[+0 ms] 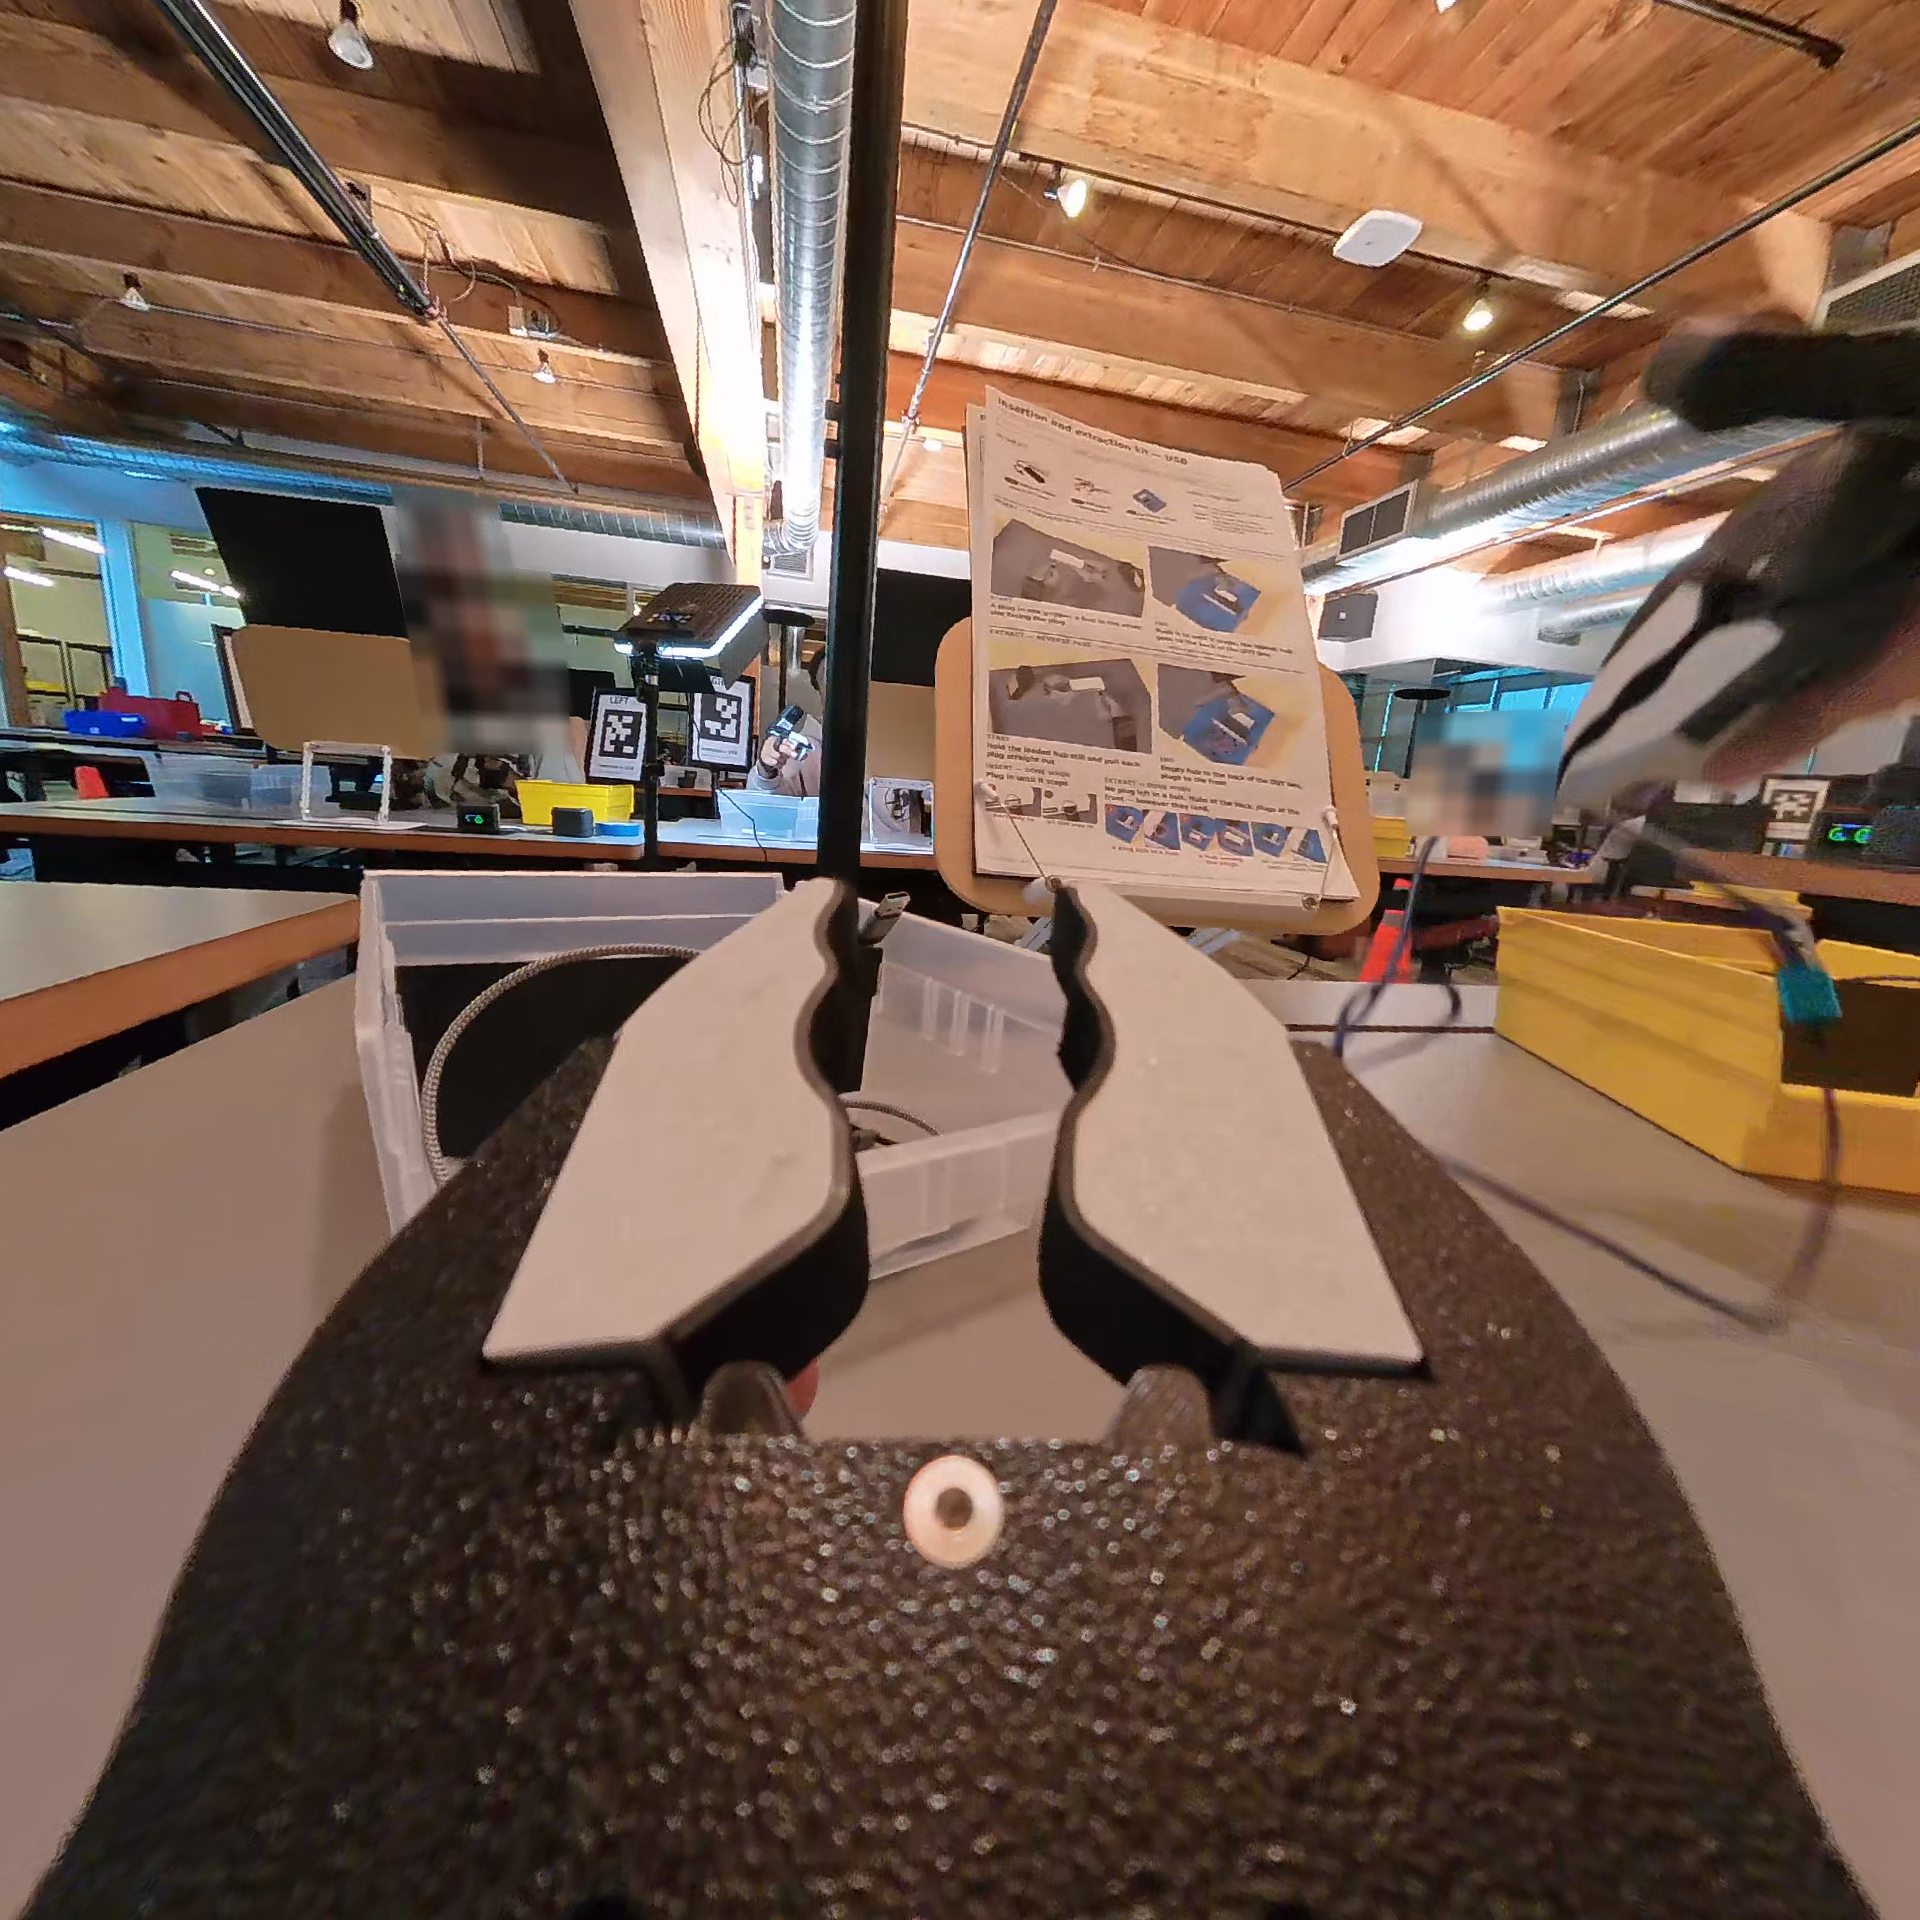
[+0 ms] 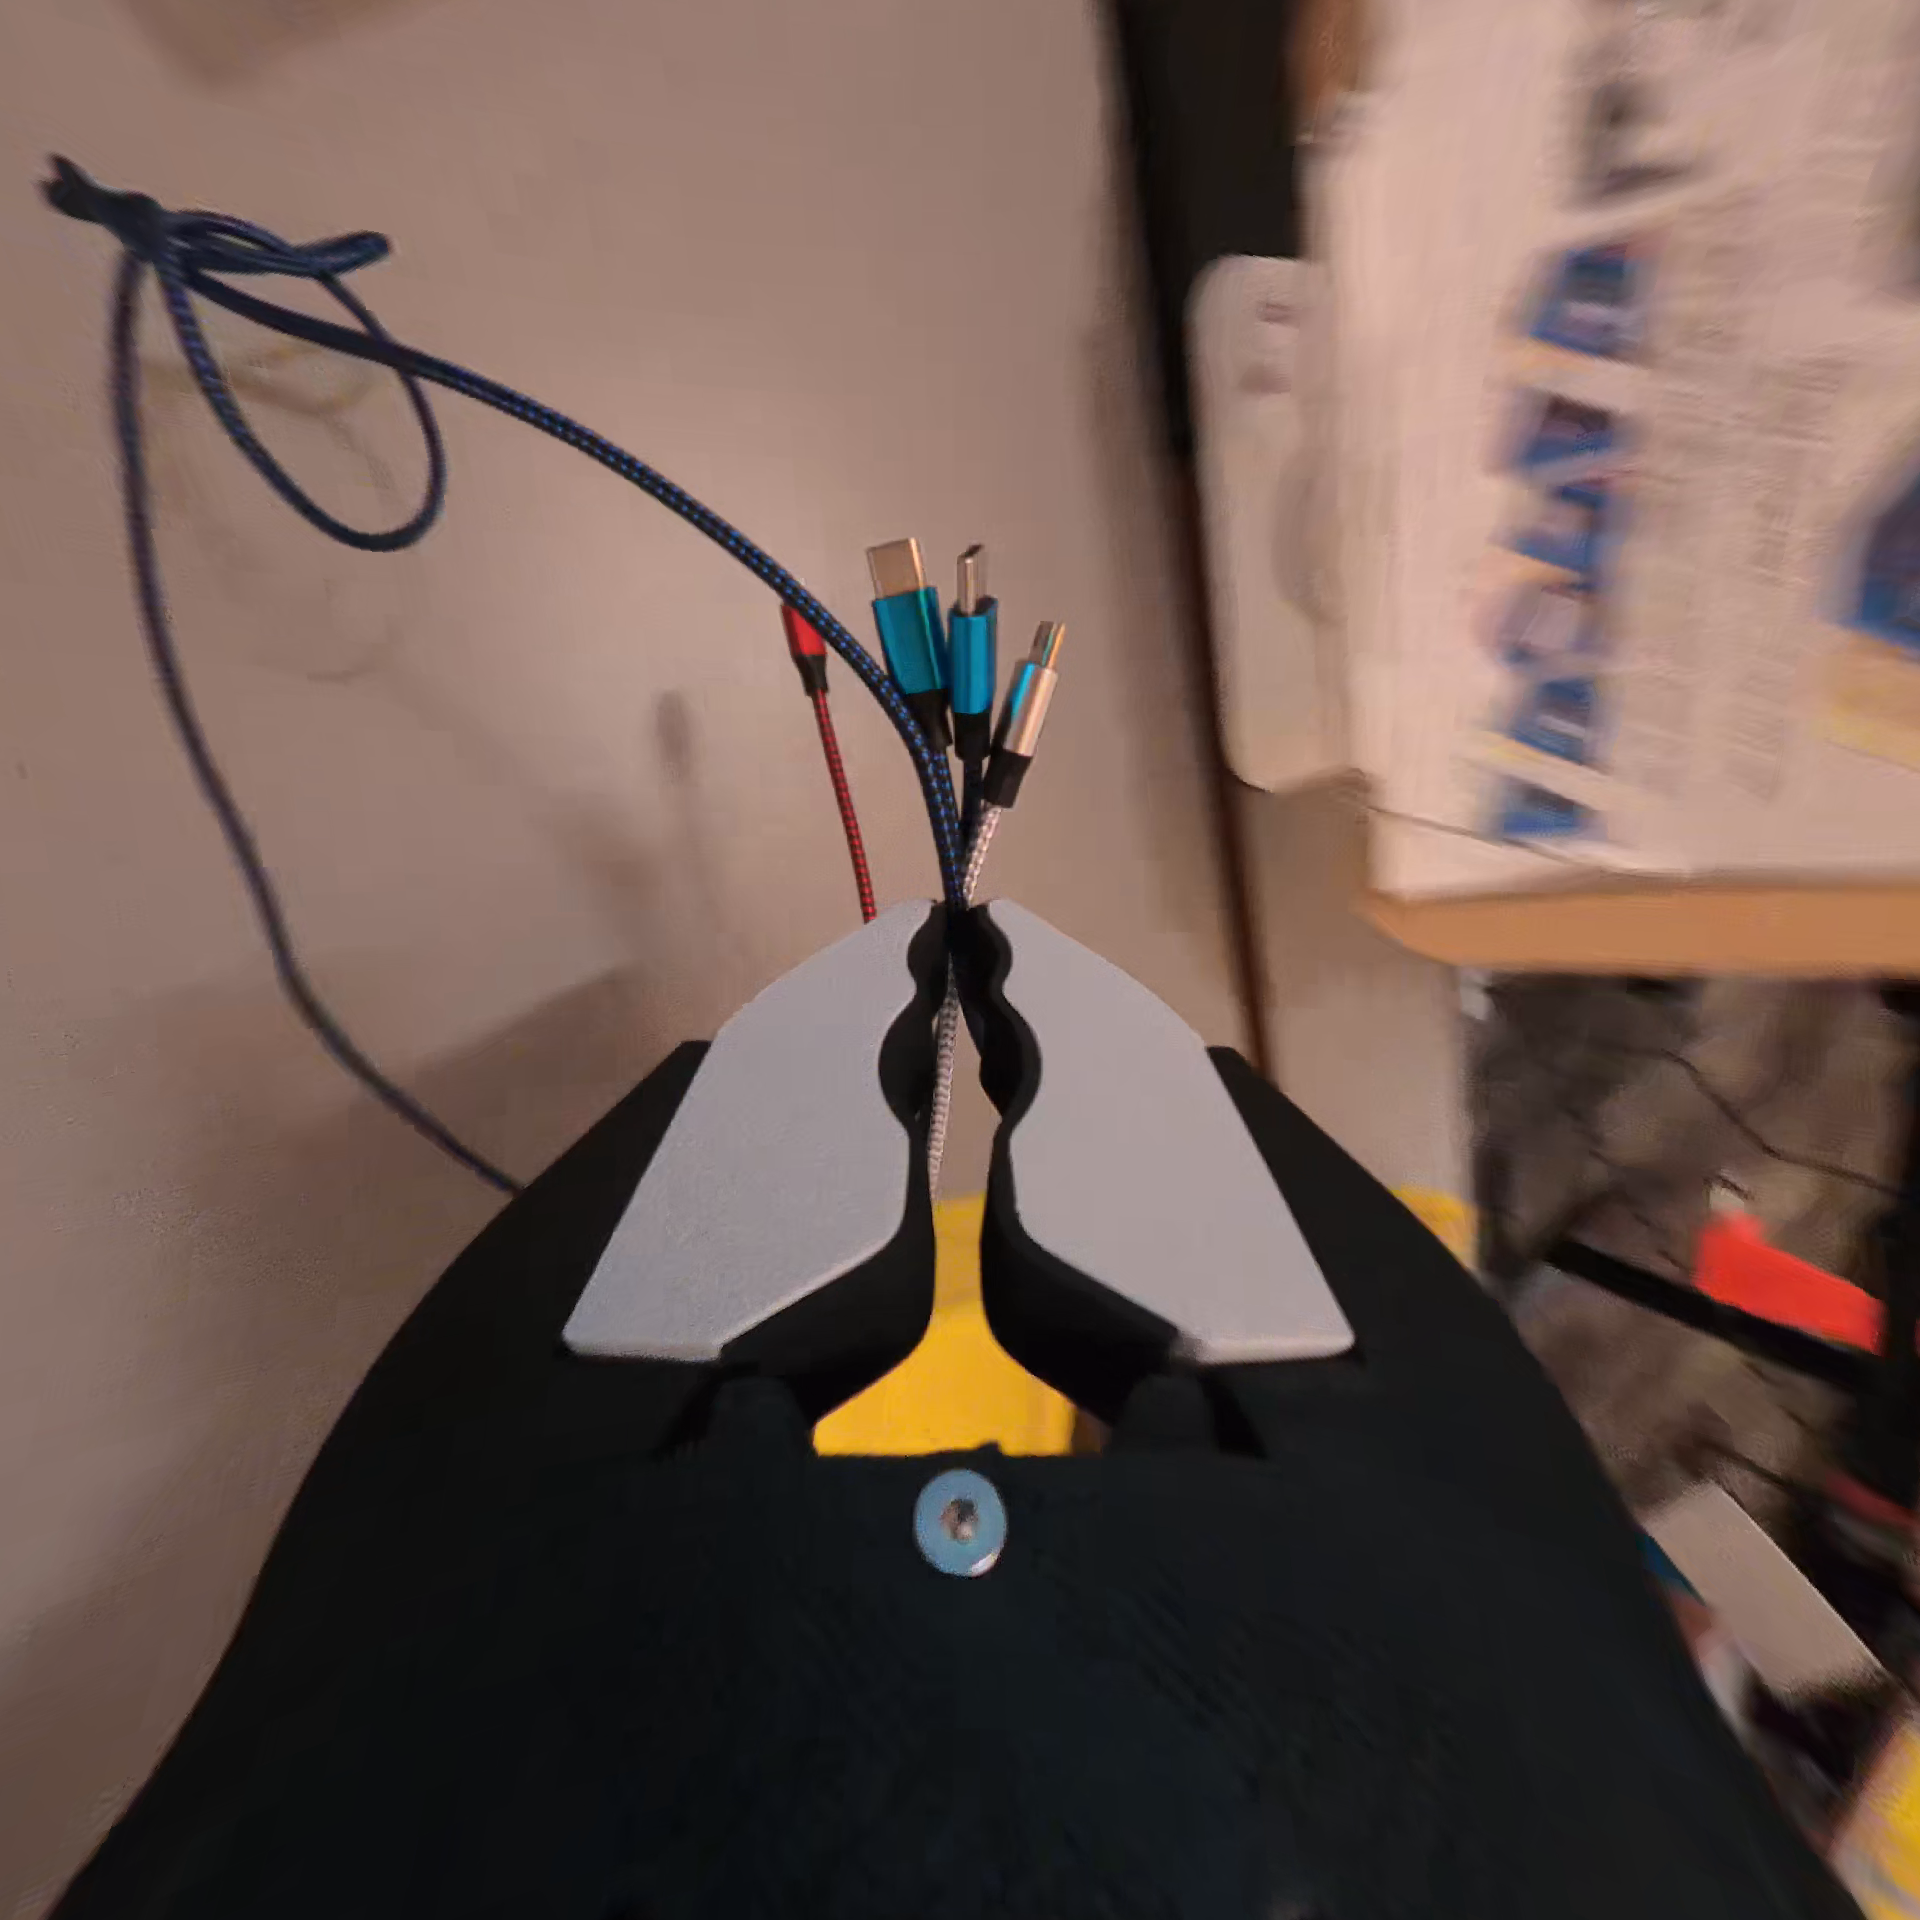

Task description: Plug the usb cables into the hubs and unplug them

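My right gripper is shut on a bundle of braided USB cables, blue-black and silver, and holds them above the tan table. Two teal plugs and a silver plug stick up past the fingertips. A red cable rises beside the left finger. In the left wrist view this gripper is blurred at upper right, with a teal plug hanging below it. My left gripper is open, nothing pressed between its pads. A USB plug on a grey braided cable stands beside its left fingertip.
A clear plastic bin stands just beyond my left gripper. A yellow bin stands at the right. A black pole and an instruction sheet on a board rise behind. Other tables stand farther back.
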